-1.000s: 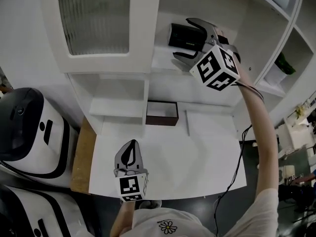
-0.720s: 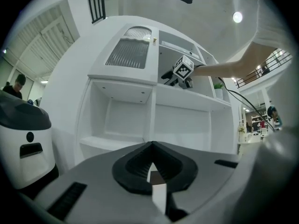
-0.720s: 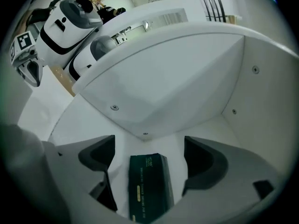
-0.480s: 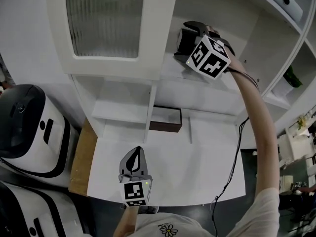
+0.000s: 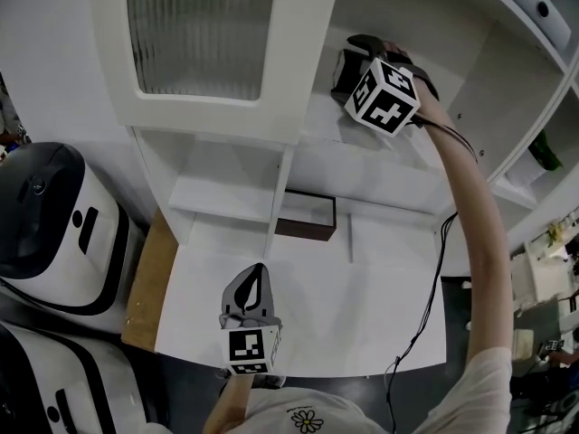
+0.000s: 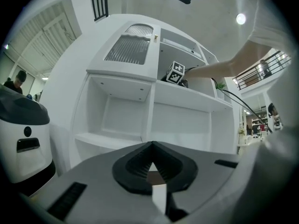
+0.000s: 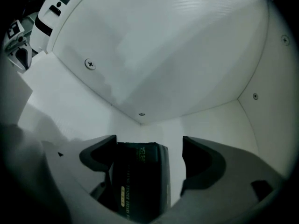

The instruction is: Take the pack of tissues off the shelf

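The pack of tissues [image 7: 139,183] is dark with small print and stands in the upper shelf's [image 5: 362,143] back corner. In the head view only a dark edge of the pack of tissues [image 5: 343,72] shows behind the marker cube. My right gripper [image 7: 148,149] is open astride it: the left jaw is close against the pack and a gap remains at the right jaw. The right gripper [image 5: 355,60] is reached up into the shelf. My left gripper [image 5: 254,277] is shut on nothing, low over the white table [image 5: 362,306]; the left gripper [image 6: 152,147] looks at the shelving.
A ribbed-glass cabinet door [image 5: 199,25] stands left of the open shelf. A brown open box [image 5: 305,215] sits at the table's back under the shelves. Two white-and-black machines [image 5: 45,224] stand at the left. A cable [image 5: 434,278] hangs from my right arm.
My right gripper has pushed deeper into the shelf, so the pack now lies between its jaws. The left gripper has stayed in place, shut.
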